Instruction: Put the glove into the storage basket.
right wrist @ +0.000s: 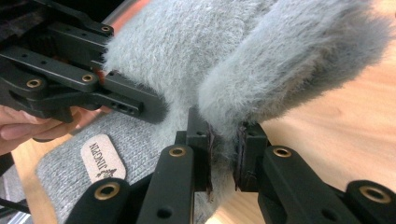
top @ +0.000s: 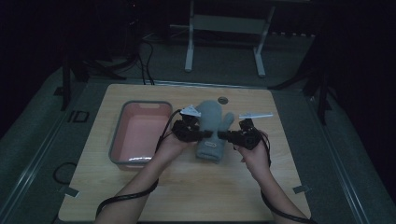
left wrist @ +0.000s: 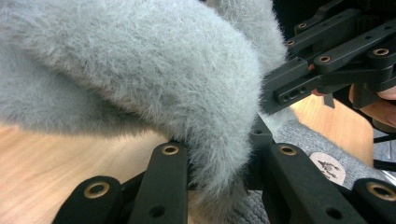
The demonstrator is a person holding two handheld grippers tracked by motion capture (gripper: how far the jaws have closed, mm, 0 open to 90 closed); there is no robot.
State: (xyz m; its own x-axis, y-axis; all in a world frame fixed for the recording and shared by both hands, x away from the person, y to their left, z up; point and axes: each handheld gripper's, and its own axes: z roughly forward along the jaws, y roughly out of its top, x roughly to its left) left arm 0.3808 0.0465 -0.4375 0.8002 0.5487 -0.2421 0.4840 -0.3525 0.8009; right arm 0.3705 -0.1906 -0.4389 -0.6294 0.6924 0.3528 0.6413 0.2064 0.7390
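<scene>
We held the grey mitten (top: 211,128) at mid-frame, its long axis vertical; left gripper (top: 207,135) and right gripper (top: 223,136) jaws each clamped opposite side edges near the cuff.

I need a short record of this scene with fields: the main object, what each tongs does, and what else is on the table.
main object: grey fuzzy mitten, with a ribbed cuff and a small label
left tongs: shut on the mitten, pinching its fuzzy fabric from the left side
right tongs: shut on the mitten, pinching it from the right side
mitten position: between both tongs, in front of the person's hands
other object: grey tray with pink inside, left of the mitten, nothing seen in it
surface: wooden table
</scene>
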